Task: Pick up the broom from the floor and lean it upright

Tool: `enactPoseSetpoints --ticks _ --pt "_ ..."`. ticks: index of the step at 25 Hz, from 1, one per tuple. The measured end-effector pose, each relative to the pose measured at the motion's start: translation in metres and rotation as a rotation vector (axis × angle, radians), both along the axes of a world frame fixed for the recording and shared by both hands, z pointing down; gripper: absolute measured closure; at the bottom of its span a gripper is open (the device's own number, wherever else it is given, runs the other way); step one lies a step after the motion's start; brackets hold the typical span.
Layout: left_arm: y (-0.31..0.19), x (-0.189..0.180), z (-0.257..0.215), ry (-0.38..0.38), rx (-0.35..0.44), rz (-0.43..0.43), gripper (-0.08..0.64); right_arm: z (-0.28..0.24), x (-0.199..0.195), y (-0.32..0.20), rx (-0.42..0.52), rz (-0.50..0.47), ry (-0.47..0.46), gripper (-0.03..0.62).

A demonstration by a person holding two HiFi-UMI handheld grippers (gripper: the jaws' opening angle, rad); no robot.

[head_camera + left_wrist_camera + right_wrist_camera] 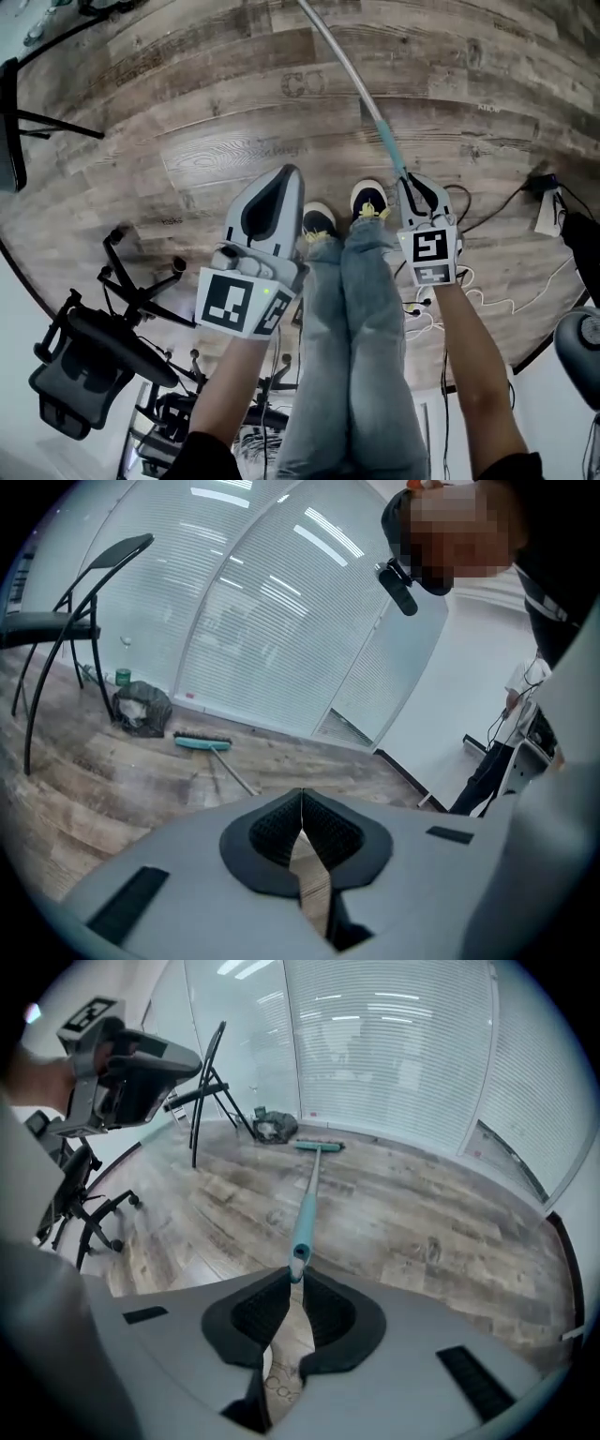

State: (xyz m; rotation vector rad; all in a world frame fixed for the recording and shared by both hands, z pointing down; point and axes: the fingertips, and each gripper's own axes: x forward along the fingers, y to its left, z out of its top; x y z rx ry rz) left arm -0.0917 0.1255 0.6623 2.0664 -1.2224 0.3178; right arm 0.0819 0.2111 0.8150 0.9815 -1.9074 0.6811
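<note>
The broom lies slanted, its teal head point(319, 1146) resting on the wood floor near the glass wall and its handle point(305, 1208) rising toward me. My right gripper point(293, 1279) is shut on the teal end of the handle, pinched at the jaw tips. In the head view the handle point(352, 70) runs from the top edge down into the right gripper point(406, 176). My left gripper point(292, 171) hangs beside it, apart from the handle. Its jaws are shut with nothing between them point(301, 794). The left gripper view shows the broom head point(202, 742) far off.
A black bag point(141, 708) sits by the glass wall just beyond the broom head. A black folding chair point(211, 1082) stands to the left. An office chair point(94, 347) is at my lower left. Cables point(497, 211) trail on the floor at right. A person point(506, 733) stands further off.
</note>
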Motion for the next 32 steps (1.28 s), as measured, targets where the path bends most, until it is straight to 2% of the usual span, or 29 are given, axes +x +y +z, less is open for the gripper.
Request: enactPoseSetpoints --ticks 5,8,12,15,20,26,29,32 --pt "-0.034 -0.013 -0.094 -0.012 0.06 -0.003 0.538 -0.107 -0.014 -0.065 0.108 -0.015 -0.028 0.538" --pt "-0.051 -0.021 -0.14 -0.02 0.094 -0.017 0.538 -0.16 -0.026 -0.101 0.193 -0.064 -0.043 0.538" --pt "-0.068 -0.023 -0.189 -0.027 0.137 -0.029 0.538 -0.216 -0.036 -0.141 0.281 -0.113 -0.054 0.538" --pt "-0.068 -0.021 -0.216 -0.021 0.138 -0.053 0.538 -0.246 -0.043 -0.158 0.32 -0.139 -0.067 0.538" --pt "-0.064 -0.012 -0.238 -0.042 0.145 -0.055 0.538 -0.277 -0.05 -0.186 0.379 -0.164 -0.089 0.538" --pt "-0.089 -0.012 -0.257 -0.119 0.206 0.019 0.538 -0.311 -0.069 -0.215 0.426 -0.252 -0.095 0.548" --pt "-0.113 -0.009 -0.255 -0.189 0.248 0.05 0.538 -0.328 -0.075 -0.23 0.445 -0.289 -0.094 0.555" --pt "-0.14 0.001 -0.243 -0.283 0.309 0.145 0.537 -0.345 -0.085 -0.246 0.466 -0.313 -0.113 0.555"
